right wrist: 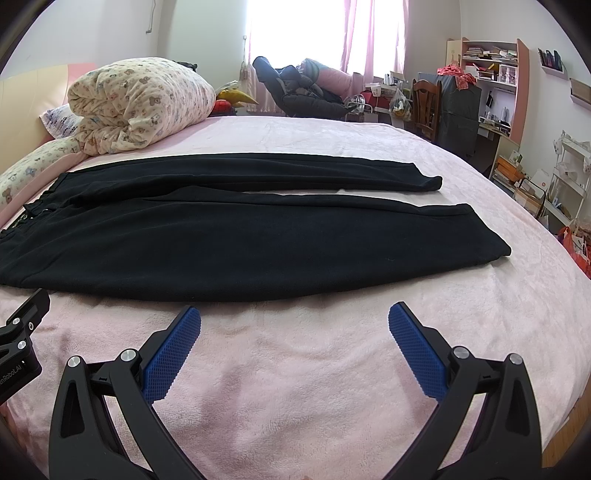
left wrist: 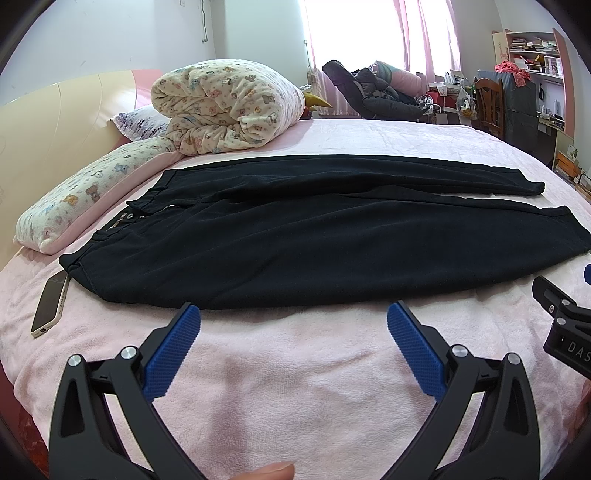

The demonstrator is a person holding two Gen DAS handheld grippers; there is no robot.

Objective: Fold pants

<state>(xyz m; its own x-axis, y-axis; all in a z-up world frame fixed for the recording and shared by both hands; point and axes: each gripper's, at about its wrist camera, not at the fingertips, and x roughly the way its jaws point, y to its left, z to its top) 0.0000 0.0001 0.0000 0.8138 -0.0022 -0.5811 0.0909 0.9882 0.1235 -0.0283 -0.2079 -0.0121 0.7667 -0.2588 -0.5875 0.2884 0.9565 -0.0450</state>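
**Both grippers wide open, short of the black pants**

The left gripper (left wrist: 293,334) has its jaws spread wide and grips nothing; between its blue ribbed pads (left wrist: 173,354) lies only the pink blanket (left wrist: 295,387). The right gripper (right wrist: 294,334) stands the same way, jaws fully apart and empty, blue pads (right wrist: 415,354) over bare pink blanket (right wrist: 295,387). Neither touches the cloth.

Just ahead of both sets of fingertips runs the near edge of the black pants (left wrist: 295,243), laid flat and crosswise on the bed. In the left view the hem line sits right past the tips of the jaws, with the tip of the left finger nearly meeting it. The waistband, with its zipper and metal button, lies ahead and to the left of the left jaws; the two leg ends lie ahead and to the right. In the right view the pants (right wrist: 240,236) show both legs side by side, a thin strip of blanket between them toward the cuffs, the near cuff ahead and a little right of the right jaws.

To the left of the left jaws, a phone (left wrist: 50,304) lies on the blanket, one corner tucked under the waistband end. Farther ahead and left, beyond the pants, a rolled teddy-print quilt (left wrist: 225,107) rests on a matching pillow (left wrist: 77,195). Far ahead stands a window with pink curtains (left wrist: 417,33); ahead and to the right are a wooden chair (right wrist: 426,107) and a bookshelf (right wrist: 491,62).
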